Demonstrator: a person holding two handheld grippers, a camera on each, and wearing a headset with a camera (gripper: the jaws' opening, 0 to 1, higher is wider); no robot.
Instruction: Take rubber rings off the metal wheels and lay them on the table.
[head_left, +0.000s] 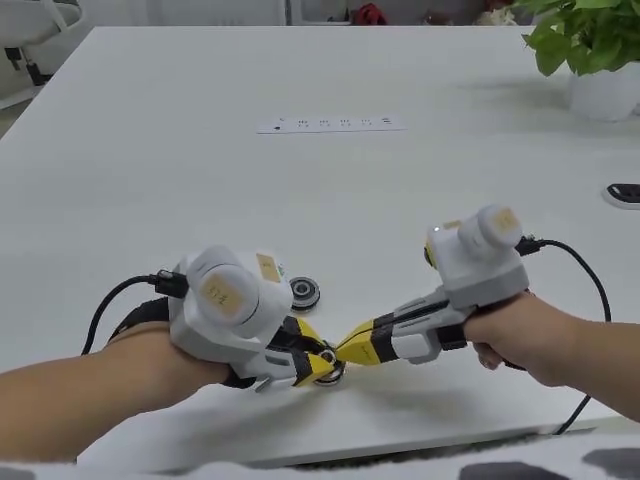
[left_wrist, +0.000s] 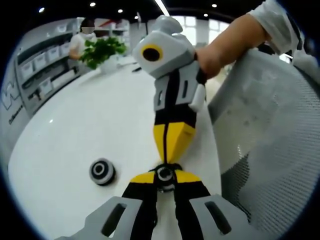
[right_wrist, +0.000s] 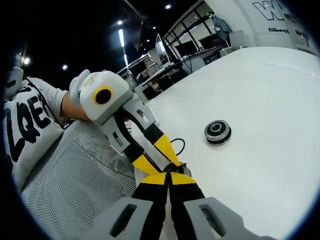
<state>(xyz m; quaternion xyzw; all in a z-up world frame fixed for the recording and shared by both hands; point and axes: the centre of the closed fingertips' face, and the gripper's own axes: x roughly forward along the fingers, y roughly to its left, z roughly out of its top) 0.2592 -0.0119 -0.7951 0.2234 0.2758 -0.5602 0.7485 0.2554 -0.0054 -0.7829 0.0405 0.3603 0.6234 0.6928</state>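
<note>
Left gripper (head_left: 318, 366) fingers are found clamped on a metal wheel (left_wrist: 164, 174) at lower centre, near the counter (head_left: 200, 150) edge. Right gripper (head_left: 347, 350) fingers are pressed together against it; whether a ring is pinched cannot be told. A second wheel (head_left: 304, 291) lies just above.

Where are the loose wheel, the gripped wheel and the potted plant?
Loose wheel (head_left: 304, 291): head view, on its metal hub.
Gripped wheel (left_wrist: 164, 174): left gripper view, on its centre, between the jaws.
Potted plant (head_left: 603, 95): head view, on its white pot.
</note>
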